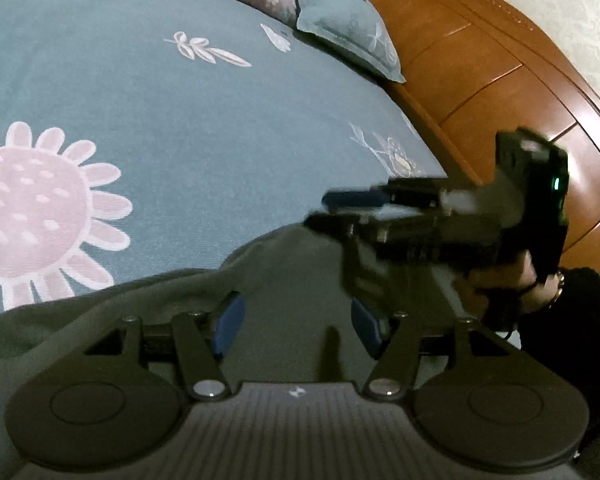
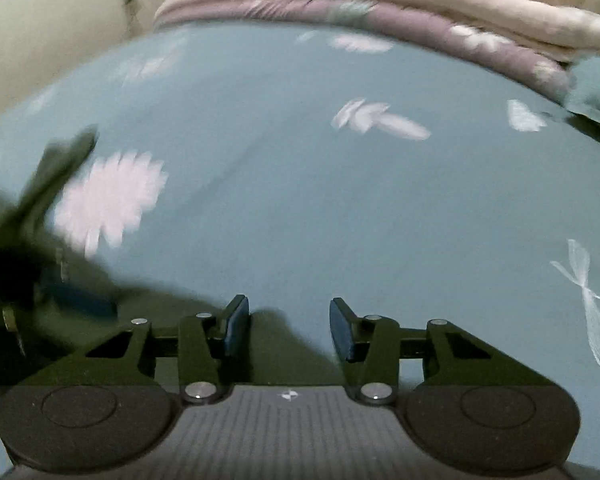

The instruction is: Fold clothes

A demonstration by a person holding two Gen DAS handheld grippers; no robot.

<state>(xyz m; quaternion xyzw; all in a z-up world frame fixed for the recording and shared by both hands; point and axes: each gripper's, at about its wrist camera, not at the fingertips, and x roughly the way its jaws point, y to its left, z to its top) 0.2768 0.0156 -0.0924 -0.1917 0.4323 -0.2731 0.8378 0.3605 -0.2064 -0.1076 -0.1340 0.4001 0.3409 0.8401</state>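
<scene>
A dark olive garment [image 1: 284, 280] lies spread on a blue flowered bedsheet [image 1: 188, 128]. My left gripper [image 1: 298, 328] hovers over its cloth, open, with the blue pads wide apart and nothing pinched. My right gripper [image 1: 332, 211] reaches in from the right, blurred, just above the garment's far edge, with a hand [image 1: 540, 292] behind it. In the right wrist view my right gripper [image 2: 289, 328] stands open. The garment's edge [image 2: 168, 308] lies under and between its fingers but is not pinched. A dark blurred shape [image 2: 36, 208] crosses the left edge there.
A blue pillow [image 1: 348, 28] and folded pink and purple quilts [image 2: 380, 12] lie at the head of the bed. A wooden headboard [image 1: 500, 72] curves along the right, with a pale wall behind it. The sheet [image 2: 340, 200] stretches flat beyond the garment.
</scene>
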